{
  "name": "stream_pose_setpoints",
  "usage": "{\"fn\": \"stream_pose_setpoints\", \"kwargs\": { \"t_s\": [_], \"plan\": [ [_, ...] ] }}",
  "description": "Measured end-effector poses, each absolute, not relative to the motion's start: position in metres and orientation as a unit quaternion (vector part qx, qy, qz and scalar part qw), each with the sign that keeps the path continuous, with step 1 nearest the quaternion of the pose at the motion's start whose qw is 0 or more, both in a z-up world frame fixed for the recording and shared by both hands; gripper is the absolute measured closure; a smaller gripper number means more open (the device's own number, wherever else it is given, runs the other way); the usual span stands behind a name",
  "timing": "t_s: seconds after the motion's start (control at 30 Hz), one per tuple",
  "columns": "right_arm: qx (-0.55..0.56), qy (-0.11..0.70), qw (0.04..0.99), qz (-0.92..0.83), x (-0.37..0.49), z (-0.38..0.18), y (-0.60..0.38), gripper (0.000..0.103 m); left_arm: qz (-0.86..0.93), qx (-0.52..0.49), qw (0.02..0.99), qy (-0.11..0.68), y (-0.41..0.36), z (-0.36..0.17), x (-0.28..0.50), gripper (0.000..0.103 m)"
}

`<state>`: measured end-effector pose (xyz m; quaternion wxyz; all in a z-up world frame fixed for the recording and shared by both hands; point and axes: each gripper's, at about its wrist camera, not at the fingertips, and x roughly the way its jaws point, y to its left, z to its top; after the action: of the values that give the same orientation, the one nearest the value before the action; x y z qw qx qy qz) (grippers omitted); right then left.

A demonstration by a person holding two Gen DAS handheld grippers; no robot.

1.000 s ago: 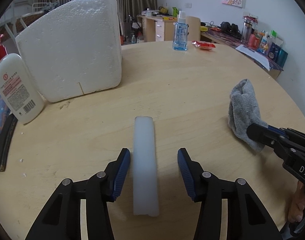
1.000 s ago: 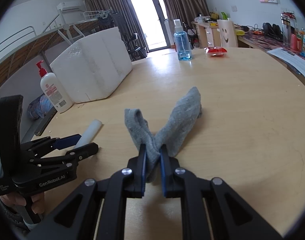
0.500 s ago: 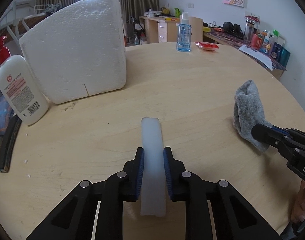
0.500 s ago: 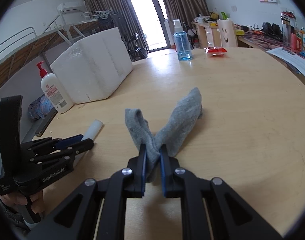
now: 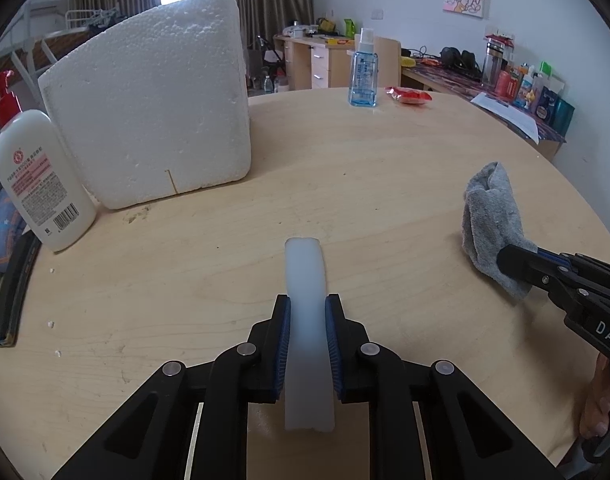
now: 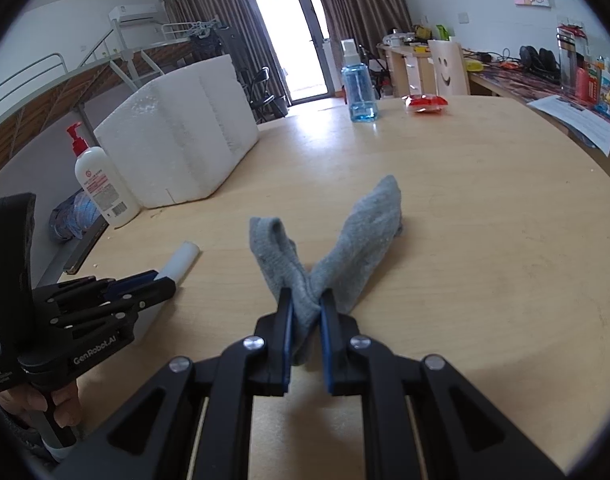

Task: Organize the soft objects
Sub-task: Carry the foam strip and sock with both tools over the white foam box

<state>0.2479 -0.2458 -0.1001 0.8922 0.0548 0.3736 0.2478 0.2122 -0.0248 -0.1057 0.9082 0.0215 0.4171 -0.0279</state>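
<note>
Round table. Left gripper closing on white foam strip, blue pads already pressing both its sides; strip lies flat, in front of the foam block and well apart from it. Right gripper pressed tight on grey sock, pinching its folded middle; both sock ends fan away on the table, right of the strip, farther from the block. Lotion bottle just beside the block's left.
</note>
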Motion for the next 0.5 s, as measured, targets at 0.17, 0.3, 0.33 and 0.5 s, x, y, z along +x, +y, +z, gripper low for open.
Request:
{"fn": "stream_pose_setpoints", "kwargs": {
  "t_s": [0.17,0.3,0.33,0.5],
  "plan": [
    [0.055,0.375,0.893,0.244,0.248,-0.098,-0.245,0.088,-0.034,0.016,0.908,0.417,-0.022,-0.104,0.21,0.085],
    [0.051,0.371,0.895,0.242,0.246,-0.092,-0.244,0.088,-0.04,0.015,0.911,0.411,-0.021,-0.099,0.207,0.085],
    [0.05,0.37,0.896,0.242,0.245,-0.091,-0.243,0.088,-0.043,0.015,0.912,0.409,-0.02,-0.098,0.206,0.085],
    [0.045,0.363,0.897,0.246,0.239,-0.083,-0.237,0.088,-0.05,0.014,0.917,0.397,-0.017,-0.092,0.198,0.085]
  ]
}}
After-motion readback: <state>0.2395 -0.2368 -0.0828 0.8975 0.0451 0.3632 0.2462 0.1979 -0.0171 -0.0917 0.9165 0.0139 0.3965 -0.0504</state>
